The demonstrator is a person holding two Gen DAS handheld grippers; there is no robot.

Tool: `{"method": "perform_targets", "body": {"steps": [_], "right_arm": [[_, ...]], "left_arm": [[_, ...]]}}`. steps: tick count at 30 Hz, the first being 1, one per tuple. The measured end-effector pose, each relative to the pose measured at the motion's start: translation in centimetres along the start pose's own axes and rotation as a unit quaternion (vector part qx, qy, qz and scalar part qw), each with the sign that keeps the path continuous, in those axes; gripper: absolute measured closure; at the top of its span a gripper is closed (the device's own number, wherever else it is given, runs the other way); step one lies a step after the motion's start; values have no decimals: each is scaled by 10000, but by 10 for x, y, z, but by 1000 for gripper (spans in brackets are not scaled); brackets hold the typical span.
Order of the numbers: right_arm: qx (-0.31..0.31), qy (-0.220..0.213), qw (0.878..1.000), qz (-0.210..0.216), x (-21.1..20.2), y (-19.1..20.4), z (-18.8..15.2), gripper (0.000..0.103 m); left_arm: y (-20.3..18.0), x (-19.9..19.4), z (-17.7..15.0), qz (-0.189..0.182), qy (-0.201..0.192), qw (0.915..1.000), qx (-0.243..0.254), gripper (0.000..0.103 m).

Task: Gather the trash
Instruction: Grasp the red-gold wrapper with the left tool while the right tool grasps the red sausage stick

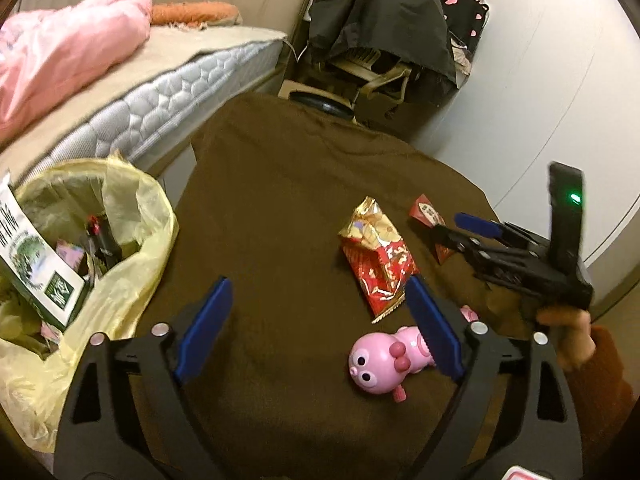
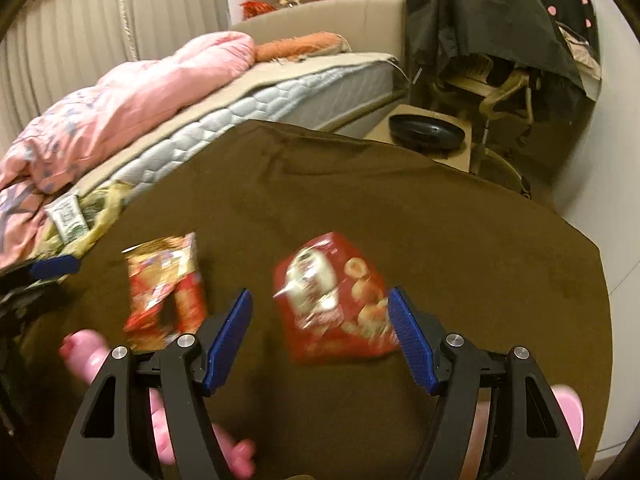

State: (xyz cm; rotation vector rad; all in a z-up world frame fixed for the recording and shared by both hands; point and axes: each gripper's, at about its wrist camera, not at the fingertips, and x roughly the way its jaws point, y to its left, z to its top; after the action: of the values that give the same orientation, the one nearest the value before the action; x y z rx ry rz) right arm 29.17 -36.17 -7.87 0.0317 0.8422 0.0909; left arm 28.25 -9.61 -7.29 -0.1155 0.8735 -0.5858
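Observation:
A gold-and-red snack bag (image 1: 376, 258) lies on the brown table (image 1: 280, 184); it also shows in the right wrist view (image 2: 164, 284). A red snack box (image 2: 336, 300) lies beyond my open right gripper (image 2: 320, 336), between the lines of its blue pads; in the left wrist view the box (image 1: 428, 212) is partly hidden by the right gripper (image 1: 476, 226). My left gripper (image 1: 320, 320) is open and empty above the table, right of a trash bin with a yellow liner (image 1: 120, 240) holding trash.
A pink toy (image 1: 384, 356) lies by the left gripper's right pad, and pink toys show under the right gripper (image 2: 80, 348). A bed with a pink quilt (image 1: 60, 52) stands left, a draped chair (image 1: 384, 28) behind.

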Motion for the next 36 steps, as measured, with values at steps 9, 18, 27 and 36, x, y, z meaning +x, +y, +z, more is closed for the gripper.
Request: {"method": "perform_targets", "body": {"steps": [9, 18, 27, 36], "right_arm": [[-101, 107, 9997, 182, 4, 5, -4, 60], [-76, -94, 9995, 283, -38, 14, -31, 83], [-239, -293, 9991, -207, -73, 22, -74, 83], [158, -385, 9991, -32, -79, 9, -89, 83]], "left_arm": [[-4, 3, 3, 128, 132, 9997, 131, 19], [-17, 15, 11, -3, 231, 9996, 151, 27], [-37, 47, 30, -43, 477, 9988, -41, 32], [-59, 74, 34, 480, 678, 9960, 320, 55]]}}
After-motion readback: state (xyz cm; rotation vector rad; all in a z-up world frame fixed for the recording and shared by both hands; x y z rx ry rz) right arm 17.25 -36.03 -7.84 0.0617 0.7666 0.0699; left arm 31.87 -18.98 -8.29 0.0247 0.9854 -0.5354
